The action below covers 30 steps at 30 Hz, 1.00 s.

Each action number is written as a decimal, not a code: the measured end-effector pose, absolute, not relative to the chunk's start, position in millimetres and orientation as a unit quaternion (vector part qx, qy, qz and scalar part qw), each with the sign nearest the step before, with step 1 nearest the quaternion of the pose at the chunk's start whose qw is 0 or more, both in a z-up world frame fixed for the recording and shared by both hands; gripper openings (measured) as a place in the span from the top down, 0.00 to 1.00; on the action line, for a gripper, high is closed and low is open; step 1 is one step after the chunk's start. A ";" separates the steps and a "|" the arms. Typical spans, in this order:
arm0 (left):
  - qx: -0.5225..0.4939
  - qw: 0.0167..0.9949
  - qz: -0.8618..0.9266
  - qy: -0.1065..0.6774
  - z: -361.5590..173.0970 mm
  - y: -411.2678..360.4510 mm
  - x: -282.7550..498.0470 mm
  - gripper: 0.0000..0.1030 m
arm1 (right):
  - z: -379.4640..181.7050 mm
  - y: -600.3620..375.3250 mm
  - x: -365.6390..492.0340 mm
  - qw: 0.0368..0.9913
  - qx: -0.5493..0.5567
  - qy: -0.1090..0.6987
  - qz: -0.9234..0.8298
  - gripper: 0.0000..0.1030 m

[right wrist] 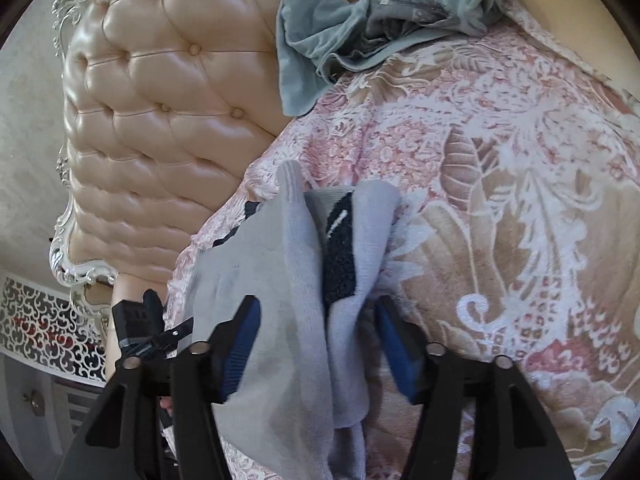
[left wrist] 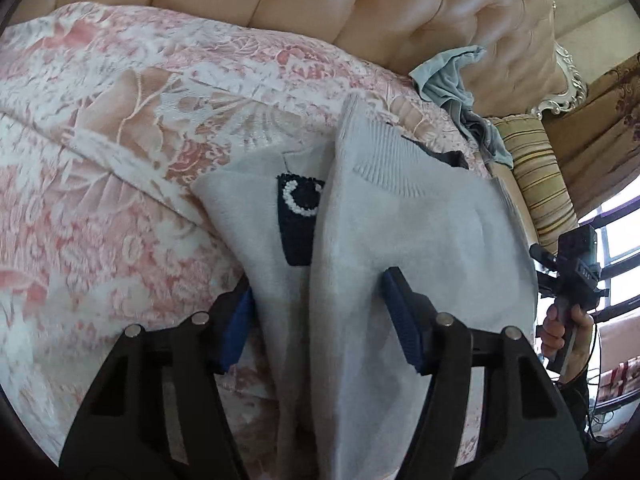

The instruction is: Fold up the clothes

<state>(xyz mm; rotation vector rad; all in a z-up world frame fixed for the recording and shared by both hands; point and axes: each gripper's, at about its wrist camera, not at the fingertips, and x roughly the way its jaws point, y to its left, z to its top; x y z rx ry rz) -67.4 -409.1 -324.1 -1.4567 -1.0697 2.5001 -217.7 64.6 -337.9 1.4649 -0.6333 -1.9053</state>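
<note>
A light grey knitted sweater [left wrist: 420, 232] [right wrist: 272, 248] lies bunched on the pink floral bedspread [left wrist: 100, 160] [right wrist: 520, 200]. Its ribbed hem points toward the headboard, and a dark navy patch [left wrist: 298, 216] [right wrist: 340, 256] with white stitching shows in a fold. My left gripper [left wrist: 318, 284] is open, its blue pads wide apart, with the sweater's fabric running between and under them. My right gripper [right wrist: 316, 304] is open too and straddles a bundle of the same sweater. In the left wrist view the right gripper [left wrist: 576, 276] appears at the right edge, held by a hand [left wrist: 560, 332].
A crumpled blue-grey garment [left wrist: 452, 80] [right wrist: 360, 28] rests against the tufted beige headboard [left wrist: 360, 0] [right wrist: 160, 120]. A striped cushion [left wrist: 536, 184] stands beside the bed near a window [left wrist: 624, 220]. The bedspread stretches away to the left in the left wrist view.
</note>
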 end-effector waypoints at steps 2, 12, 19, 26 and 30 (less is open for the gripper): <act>-0.463 0.046 0.820 -0.332 -313.8 -407.3 -65.1 0.50 | -333.3 55.5 -215.4 0.326 0.554 -0.217 -0.734 0.27; -0.482 0.045 0.843 -0.235 -302.0 -392.5 -67.0 0.65 | -327.2 29.1 -209.0 0.320 0.543 -0.137 -0.764 0.26; -0.486 0.016 0.840 -0.239 -307.5 -400.6 -67.2 0.38 | -328.8 31.1 -210.5 0.312 0.542 -0.132 -0.769 0.29; -0.483 0.066 0.824 -0.287 -313.8 -397.9 -68.0 0.38 | -329.9 36.0 -211.9 0.314 0.544 -0.152 -0.763 0.27; -0.477 0.066 0.814 -0.324 -321.6 -405.6 -68.2 0.38 | -333.0 43.7 -214.8 0.314 0.547 -0.183 -0.754 0.27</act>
